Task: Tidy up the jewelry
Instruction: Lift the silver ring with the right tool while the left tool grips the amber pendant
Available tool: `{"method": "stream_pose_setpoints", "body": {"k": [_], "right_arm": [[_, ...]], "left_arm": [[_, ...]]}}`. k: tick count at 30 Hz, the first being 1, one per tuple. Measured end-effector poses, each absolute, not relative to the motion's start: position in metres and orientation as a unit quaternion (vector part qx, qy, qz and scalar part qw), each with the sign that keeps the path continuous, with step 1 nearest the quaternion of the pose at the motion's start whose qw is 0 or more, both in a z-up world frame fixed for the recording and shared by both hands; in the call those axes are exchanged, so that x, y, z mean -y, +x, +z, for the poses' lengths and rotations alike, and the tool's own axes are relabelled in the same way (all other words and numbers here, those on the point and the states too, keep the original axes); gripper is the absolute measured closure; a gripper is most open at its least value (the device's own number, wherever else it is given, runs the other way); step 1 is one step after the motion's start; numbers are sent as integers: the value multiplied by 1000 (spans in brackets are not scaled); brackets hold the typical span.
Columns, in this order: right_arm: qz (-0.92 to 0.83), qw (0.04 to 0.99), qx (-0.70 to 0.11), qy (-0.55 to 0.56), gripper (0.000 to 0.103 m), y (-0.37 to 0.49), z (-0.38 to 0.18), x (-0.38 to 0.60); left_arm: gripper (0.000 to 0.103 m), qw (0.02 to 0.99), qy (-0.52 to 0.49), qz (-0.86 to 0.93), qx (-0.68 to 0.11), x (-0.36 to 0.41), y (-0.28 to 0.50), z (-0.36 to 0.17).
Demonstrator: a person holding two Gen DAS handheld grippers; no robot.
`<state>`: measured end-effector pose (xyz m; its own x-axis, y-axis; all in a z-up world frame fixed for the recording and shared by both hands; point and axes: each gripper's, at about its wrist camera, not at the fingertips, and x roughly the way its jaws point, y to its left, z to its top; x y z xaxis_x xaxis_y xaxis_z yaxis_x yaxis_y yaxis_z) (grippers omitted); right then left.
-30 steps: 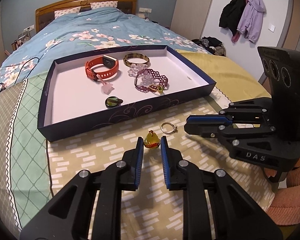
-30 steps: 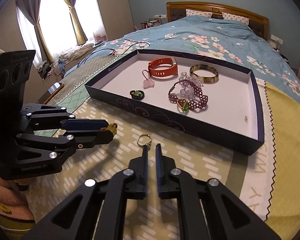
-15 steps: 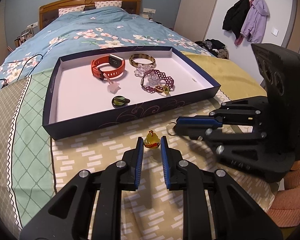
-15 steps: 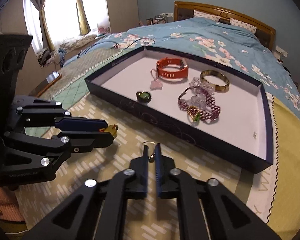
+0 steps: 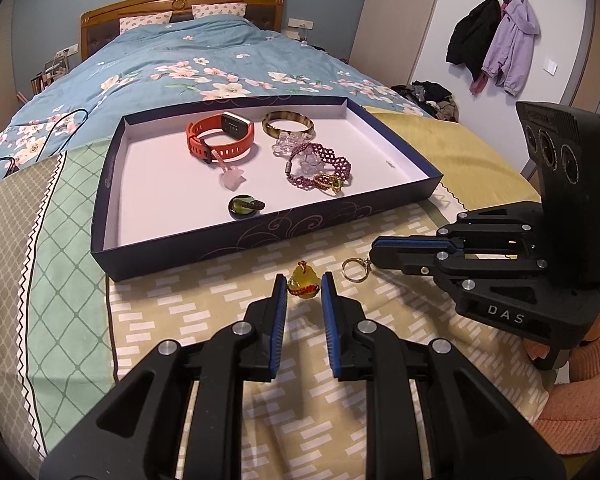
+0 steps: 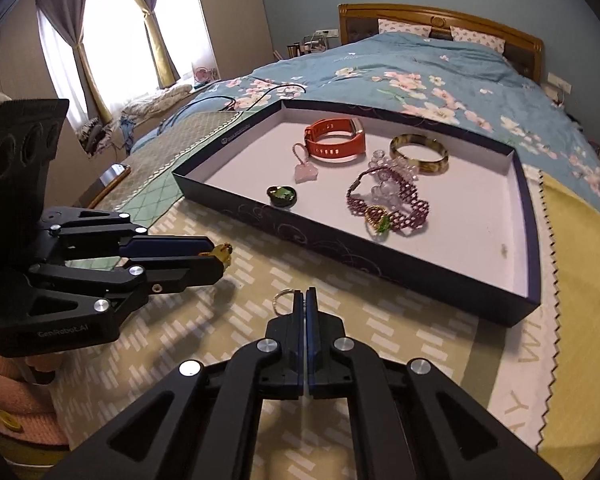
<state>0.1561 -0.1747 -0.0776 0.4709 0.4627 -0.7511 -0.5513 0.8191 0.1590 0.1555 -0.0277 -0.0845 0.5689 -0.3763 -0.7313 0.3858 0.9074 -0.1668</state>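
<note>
A dark blue tray [image 5: 204, 246] [image 6: 384, 268] lies on the bed and holds an orange watch [image 5: 220, 138], a brown bangle [image 5: 287, 125], a purple beaded bracelet [image 5: 320, 168], a pink pendant [image 5: 231, 179] and a green stone [image 5: 242, 207]. In front of it, my left gripper [image 5: 304, 286] holds a yellow pendant [image 5: 303, 280] between its pads, with a small gap on the right side. My right gripper [image 6: 305, 300] is shut on a small ring [image 6: 282, 302] [image 5: 355, 270], held just above the cloth.
A patterned beige and green cloth [image 5: 180, 320] covers the bed's foot. A blue floral duvet [image 5: 180, 68] lies beyond the tray. Coats [image 5: 496, 44] hang on the right wall. A window with curtains [image 6: 112, 40] is at the left.
My right gripper has closed on the ring and shifted it slightly right. The left gripper stays around the yellow pendant, which looks a little raised.
</note>
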Motion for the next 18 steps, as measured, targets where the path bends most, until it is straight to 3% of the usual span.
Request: {"method": "stream_pose_setpoints", "body": {"k": [3,8,11,18], "right_arm": [[295,855,-423,-62,86,157,-80,170],[297,849,-430,-74,87,157,-83,163],[298,850,-429,-72,98,157,-82,164],[299,854,-422,-61,101,154,-79,170]], "left_arm": [[85,886,5,-216,-411,28,155,-84],[85,885,5,-215,-412,28,155,-85],[85,885,4,-215,-413,28,155,-86],[85,885,3,-216,-412,27,155,-86]]}}
